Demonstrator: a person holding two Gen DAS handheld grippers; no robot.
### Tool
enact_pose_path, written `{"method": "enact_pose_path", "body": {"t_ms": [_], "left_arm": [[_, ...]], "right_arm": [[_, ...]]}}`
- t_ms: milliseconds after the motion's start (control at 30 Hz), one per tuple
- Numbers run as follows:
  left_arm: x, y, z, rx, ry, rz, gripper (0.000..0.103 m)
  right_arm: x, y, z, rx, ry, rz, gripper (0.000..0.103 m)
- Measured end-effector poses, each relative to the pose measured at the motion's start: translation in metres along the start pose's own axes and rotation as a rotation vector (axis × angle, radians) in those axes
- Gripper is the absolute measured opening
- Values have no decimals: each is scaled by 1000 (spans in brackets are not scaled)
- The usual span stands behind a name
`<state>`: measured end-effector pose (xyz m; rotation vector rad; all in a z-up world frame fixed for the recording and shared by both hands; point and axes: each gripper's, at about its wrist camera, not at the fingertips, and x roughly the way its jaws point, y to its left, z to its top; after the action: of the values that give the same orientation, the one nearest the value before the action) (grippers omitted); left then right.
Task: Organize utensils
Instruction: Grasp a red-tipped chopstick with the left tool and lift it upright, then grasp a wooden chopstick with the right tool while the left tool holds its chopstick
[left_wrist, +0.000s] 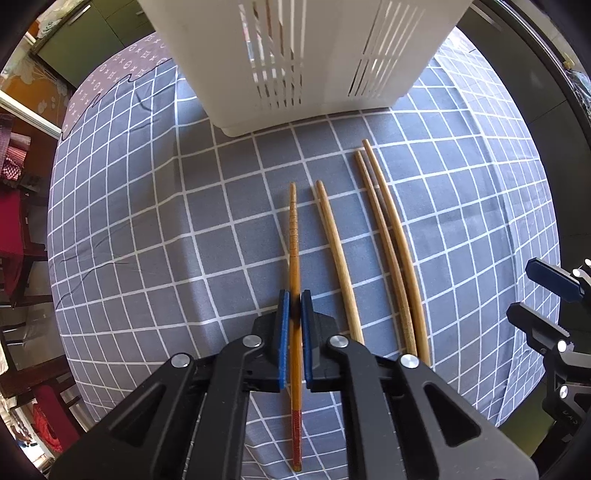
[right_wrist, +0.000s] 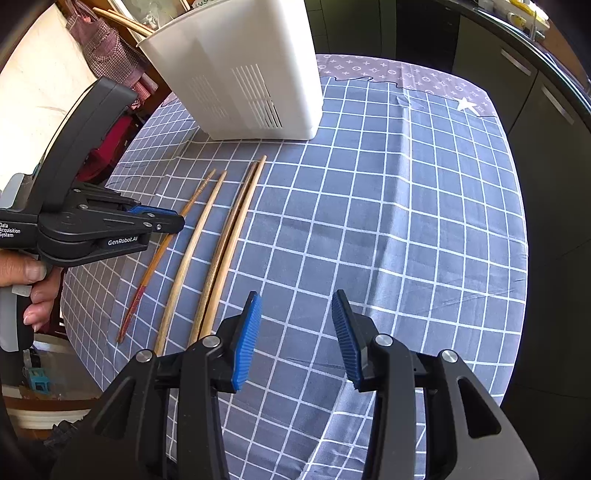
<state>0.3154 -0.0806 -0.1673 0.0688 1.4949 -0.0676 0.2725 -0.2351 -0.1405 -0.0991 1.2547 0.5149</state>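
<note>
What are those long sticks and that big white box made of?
The chopsticks look like wood or bamboo: tan and matte. The one between the left hand-held gripper's pads, the red-ended chopstick, seems lacquered. The white holder looks like smooth moulded plastic with slotted vents.

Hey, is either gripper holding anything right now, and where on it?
The left gripper is closed on the red-ended chopstick, around the middle of its shaft. The right gripper is open, holding nothing.
</note>
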Motion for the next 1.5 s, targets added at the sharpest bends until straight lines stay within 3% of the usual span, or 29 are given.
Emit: {"method": "enact_pose_path", "body": {"t_ms": [167, 433, 700, 833, 1167, 1500], "left_arm": [[-38, 14, -7, -1, -94, -34, 6], [-113, 30, -46, 61, -302, -59, 6], [-149, 34, -75, 115, -435, -53, 6], [-151, 33, -78, 125, -444, -61, 6], [-152, 37, -82, 126, -453, -68, 6], [-153, 39, -83, 128, -460, -72, 6]], "right_arm": [[1, 8, 6, -3, 11, 10, 41], [14, 27, 25, -7, 37, 23, 41], [36, 38, 48, 1, 78, 0, 39], [48, 38, 59, 0, 108, -39, 24], [70, 56, 72, -27, 162, -76, 11], [80, 73, 73, -36, 179, -87, 10]]}}
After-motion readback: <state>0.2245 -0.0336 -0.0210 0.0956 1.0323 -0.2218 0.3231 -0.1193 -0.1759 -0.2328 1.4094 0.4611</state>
